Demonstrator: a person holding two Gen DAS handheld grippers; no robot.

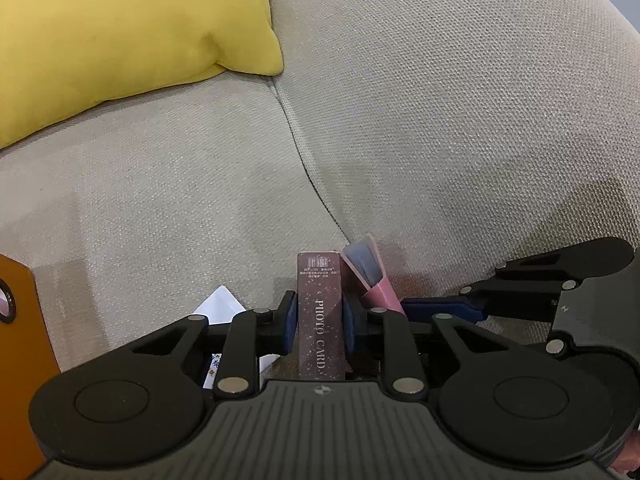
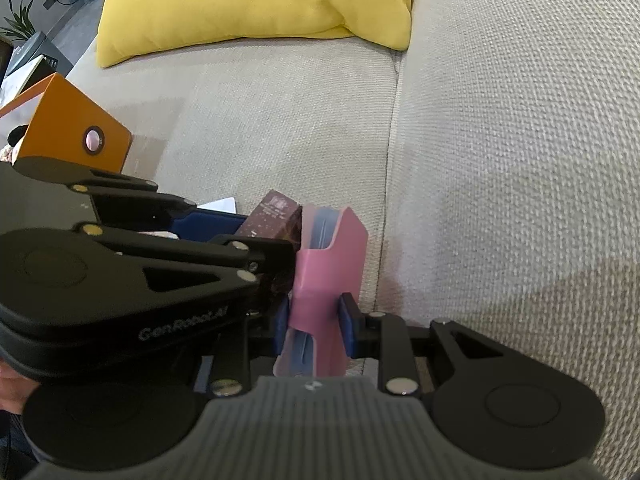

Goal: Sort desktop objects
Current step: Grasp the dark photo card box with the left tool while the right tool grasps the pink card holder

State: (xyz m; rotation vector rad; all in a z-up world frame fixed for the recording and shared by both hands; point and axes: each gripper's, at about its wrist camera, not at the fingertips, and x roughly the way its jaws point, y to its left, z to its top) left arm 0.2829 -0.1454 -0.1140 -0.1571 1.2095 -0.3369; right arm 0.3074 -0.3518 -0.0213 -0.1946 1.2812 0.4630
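Beige sofa [image 1: 440, 100] w/ yellow cushion [image 1: 120, 32]

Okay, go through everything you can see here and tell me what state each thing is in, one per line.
Left gripper: shut on the photo card box.
Photo card box: held upright, closed.
Right gripper: shut on the pink card holder.
Pink card holder: held upright, blue cards inside.
Orange box: on the sofa, tilted.
Yellow cushion: lying on the sofa seat.
White paper: lying under the left gripper.
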